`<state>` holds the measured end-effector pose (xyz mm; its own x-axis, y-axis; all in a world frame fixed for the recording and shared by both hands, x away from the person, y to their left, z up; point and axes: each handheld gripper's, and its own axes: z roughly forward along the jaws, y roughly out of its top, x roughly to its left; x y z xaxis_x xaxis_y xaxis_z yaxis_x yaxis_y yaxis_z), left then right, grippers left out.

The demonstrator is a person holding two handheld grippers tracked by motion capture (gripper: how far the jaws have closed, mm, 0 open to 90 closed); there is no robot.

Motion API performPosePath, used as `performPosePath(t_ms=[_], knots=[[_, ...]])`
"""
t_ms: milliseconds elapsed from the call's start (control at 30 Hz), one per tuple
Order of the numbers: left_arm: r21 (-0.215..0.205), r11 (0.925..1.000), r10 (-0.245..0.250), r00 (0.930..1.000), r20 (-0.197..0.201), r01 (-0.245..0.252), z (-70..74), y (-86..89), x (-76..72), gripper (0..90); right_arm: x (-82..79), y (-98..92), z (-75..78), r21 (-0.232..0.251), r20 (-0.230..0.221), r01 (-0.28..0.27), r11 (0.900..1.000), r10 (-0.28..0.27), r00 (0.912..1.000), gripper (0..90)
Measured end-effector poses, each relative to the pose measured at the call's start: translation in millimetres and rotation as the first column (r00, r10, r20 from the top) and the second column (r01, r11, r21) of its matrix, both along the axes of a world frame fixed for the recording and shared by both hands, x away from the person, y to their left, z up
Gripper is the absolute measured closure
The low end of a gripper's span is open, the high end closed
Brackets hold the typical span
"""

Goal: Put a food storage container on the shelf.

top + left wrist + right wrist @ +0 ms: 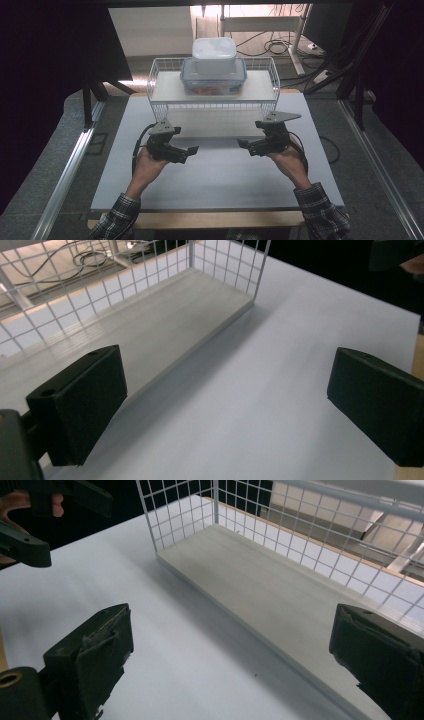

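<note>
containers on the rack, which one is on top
The smaller white container is on top. It sits on the lid of the wider clear container with the blue-rimmed lid, which rests on the wire rack.

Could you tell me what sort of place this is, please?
Probably a lab recording station: a white tabletop framed by dark curtains, loose black cables on the floor behind, and a person holding the left gripper and right gripper.

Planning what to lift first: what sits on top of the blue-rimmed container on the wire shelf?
A white lidded box is stacked on the blue-rimmed container. The box is opaque, so its contents cannot be seen; something reddish shows inside the container below.
</note>
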<state>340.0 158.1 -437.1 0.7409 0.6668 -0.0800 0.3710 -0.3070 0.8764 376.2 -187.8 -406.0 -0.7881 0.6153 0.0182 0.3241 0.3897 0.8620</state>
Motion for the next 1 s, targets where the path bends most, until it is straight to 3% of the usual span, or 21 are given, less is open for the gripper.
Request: performPosePath(t_ms=[233,400,633,733,1000], knots=[[0.013,0.9999,0.000,1.0000,-0.004,0.000,-8.6,7.0,-11.0,2.0,-9.1,-5.9,-8.4,-0.010,-0.004,0.001,1.000,-0.001,1.0000,4.0],[-0.005,0.9996,0.029,0.9995,-0.009,-0.029,-17.2,16.8,-22.2,1.9,-14.8,-11.2,-15.1,-0.015,-0.008,0.009,1.000,-0.009,0.9999,4.2],[-0.043,0.9970,0.065,0.9978,0.016,-0.064,-26.7,29.3,-37.6,2.4,-21.4,-19.9,-28.0,-0.016,-0.022,0.023,1.000,-0.023,0.9995,4.1],[-0.033,0.9959,0.085,0.9962,0.017,-0.084,-31.4,32.8,-42.2,2.4,-24.3,-24.4,-33.5,-0.015,-0.032,0.032,0.999,-0.033,0.9990,4.1],[0.000,0.9922,0.125,0.9917,-0.031,-0.125,-52.0,43.2,-54.0,2.4,-32.4,-35.4,-48.2,-0.007,-0.034,0.050,0.999,-0.051,0.9981,4.2]])
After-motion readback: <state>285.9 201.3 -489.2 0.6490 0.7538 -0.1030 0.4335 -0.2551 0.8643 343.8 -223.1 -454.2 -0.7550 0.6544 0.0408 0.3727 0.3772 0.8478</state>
